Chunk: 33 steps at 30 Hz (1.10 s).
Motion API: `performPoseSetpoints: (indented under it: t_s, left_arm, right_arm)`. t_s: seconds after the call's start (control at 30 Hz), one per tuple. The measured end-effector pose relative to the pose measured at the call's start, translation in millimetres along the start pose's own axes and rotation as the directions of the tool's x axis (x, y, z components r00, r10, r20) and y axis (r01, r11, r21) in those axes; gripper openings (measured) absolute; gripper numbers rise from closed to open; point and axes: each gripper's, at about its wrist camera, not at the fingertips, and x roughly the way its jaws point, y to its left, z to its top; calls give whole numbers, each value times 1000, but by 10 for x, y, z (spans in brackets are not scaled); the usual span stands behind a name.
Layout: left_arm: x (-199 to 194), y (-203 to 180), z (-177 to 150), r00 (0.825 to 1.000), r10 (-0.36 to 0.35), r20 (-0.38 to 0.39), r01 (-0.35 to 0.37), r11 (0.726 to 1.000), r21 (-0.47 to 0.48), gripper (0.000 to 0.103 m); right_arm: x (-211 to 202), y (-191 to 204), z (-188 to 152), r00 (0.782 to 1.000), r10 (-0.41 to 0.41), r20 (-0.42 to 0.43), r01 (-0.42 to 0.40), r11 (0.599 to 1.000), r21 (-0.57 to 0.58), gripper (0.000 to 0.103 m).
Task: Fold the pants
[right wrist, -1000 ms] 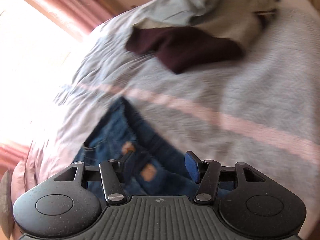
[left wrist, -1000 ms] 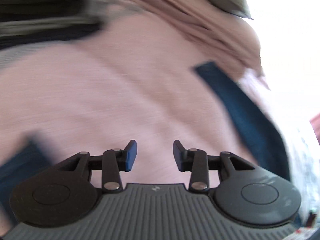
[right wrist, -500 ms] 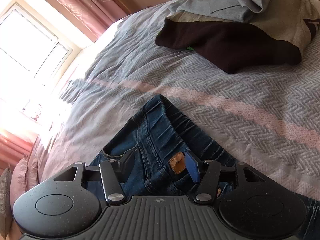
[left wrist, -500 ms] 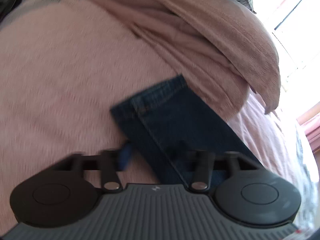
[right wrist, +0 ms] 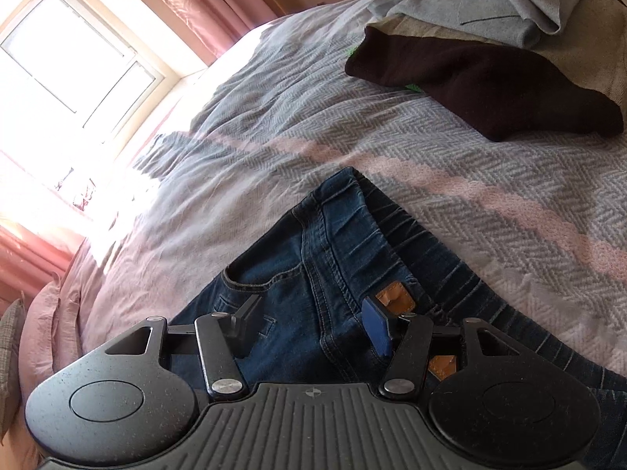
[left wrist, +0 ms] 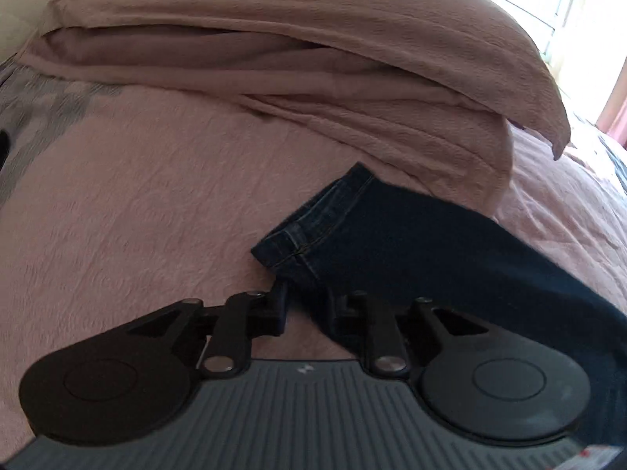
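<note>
Since a second ago the left gripper [left wrist: 305,309] has swept across the pink cover [left wrist: 129,211] to the hem [left wrist: 309,227] of the jeans [left wrist: 423,250], and its jaws, which shut and have just been opening a little, now stand narrowly parted with the near edge of the leg between them; whether the pads press the denim I cannot tell. It points steeply down at the bed. The hem lies just ahead of the jaws, and the leg runs off to the right under the right-hand finger. Beyond the hem, a folded pink blanket [left wrist: 313,62] lies heaped across the bed, its lower edge meeting the leg.

Over at the other end, the right gripper [right wrist: 313,325] has drifted slightly over the waistband [right wrist: 341,235] and hangs with its jaws spread, unchanged, over the denim and gripping nothing. It too tilts steeply down. A front pocket [right wrist: 258,278] shows ahead of the left finger, and a tan patch [right wrist: 395,297] lies just beside the right pad [right wrist: 376,329]. Farther ahead, the grey herringbone blanket [right wrist: 450,196] spreads out with a pink stripe across it. Well beyond, to the right, a dark garment [right wrist: 490,86] sits under a pile of grey clothes [right wrist: 509,4]. Far left, a bright window [right wrist: 66,55] with pink curtains [right wrist: 196,4].
</note>
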Motion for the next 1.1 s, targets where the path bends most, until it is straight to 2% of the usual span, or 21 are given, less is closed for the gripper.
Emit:
performPoseSetpoints:
  t_s: [0.17, 0.33, 0.47, 0.57, 0.67, 0.7, 0.8, 0.83, 0.87, 0.9, 0.97, 1.03, 1.07, 1.1]
  left_arm:
    - [-332, 285, -39, 998, 56, 7, -54, 982, -181, 24]
    - [-911, 397, -66, 1000, -9, -3, 8, 944, -329, 25]
    - [-1412, 165, -308, 997, -65, -45, 46, 937, -346, 26]
    - [-1802, -237, -646, 992, -82, -92, 53, 959, -277, 26]
    - [-2112, -716, -1100, 986, -79, -146, 48, 978, -205, 29]
    - [-2194, -860, -1255, 983, -77, -165, 44, 980, -195, 29]
    - [-2398, -1197, -1678, 976, -80, -202, 38, 979, -203, 29]
    - [-2434, -1267, -1783, 974, -78, -211, 31, 976, -217, 29]
    - [-2458, -1321, -1862, 973, -73, -221, 20, 973, -232, 29]
    - [-2480, -1364, -1937, 971, -59, -232, 0, 969, -247, 29]
    - [-2525, -1439, -1998, 971, -30, -239, -32, 968, -250, 29]
    - [-2593, -1516, -1965, 973, 9, -229, -57, 977, -204, 29]
    - [-2636, -1559, -1947, 977, 20, -214, -59, 982, -178, 29]
    - [-2670, -1608, -1927, 979, 27, -203, -60, 986, -156, 29]
  right_arm:
    - [6, -199, 141, 999, 24, -28, -26, 995, -99, 53]
    - [239, -391, 383, 992, 97, -84, -113, 973, -203, 53]
    - [521, -552, 606, 973, 166, -159, -201, 949, -243, 46]
    - [792, -694, 818, 941, 237, -241, -290, 932, -219, 37]
    - [1051, -787, 997, 897, 302, -323, -374, 908, -191, 34]
    - [1139, -812, 1064, 879, 330, -345, -406, 896, -179, 31]
    - [1428, -893, 1208, 807, 415, -421, -488, 869, -80, 28]
    - [1501, -900, 1243, 792, 432, -431, -502, 863, -60, 25]
    - [1549, -901, 1277, 785, 441, -435, -510, 859, -47, 9]
    - [1565, -883, 1318, 780, 450, -436, -519, 854, -47, 0]
    - [1436, -803, 1406, 789, 470, -396, -539, 839, -79, 0]
    - [1258, -758, 1514, 803, 490, -339, -553, 825, -115, 0]
    - [1237, -763, 1526, 824, 469, -317, -536, 827, -170, 0]
    - [1311, -795, 1491, 853, 413, -320, -489, 847, -208, 0]
